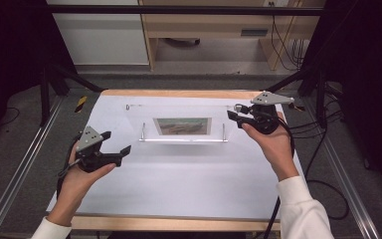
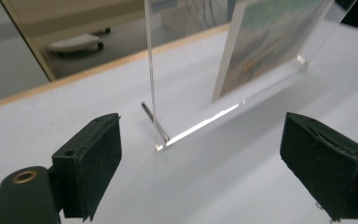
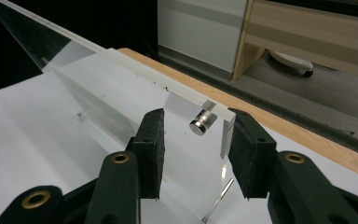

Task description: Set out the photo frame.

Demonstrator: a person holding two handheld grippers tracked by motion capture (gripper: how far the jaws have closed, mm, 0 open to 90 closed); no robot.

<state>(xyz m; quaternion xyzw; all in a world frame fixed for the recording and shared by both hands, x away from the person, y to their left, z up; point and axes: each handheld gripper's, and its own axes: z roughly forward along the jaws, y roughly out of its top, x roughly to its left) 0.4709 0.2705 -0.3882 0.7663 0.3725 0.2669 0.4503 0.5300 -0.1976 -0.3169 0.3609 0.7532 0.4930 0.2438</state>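
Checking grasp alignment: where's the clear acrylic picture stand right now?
High view: the clear acrylic picture stand stands upright mid-table on the white sheet, its right top corner between the open right tongs.

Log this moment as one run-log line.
scene: clear acrylic photo frame upright on white table | left hand-held gripper: open, short of frame | right hand-held gripper: open, jaws straddling frame's upper corner

Clear acrylic frame (image 2: 196,60): upper part cut off by the top edge of the left gripper view; its far end runs out at the upper left corner of the right gripper view. Printed picture (image 1: 182,125) inside the frame: subject too small to tell in the high view, blurred in the left gripper view. Right claw (image 3: 196,149): contact with the panel's corner cannot be told.
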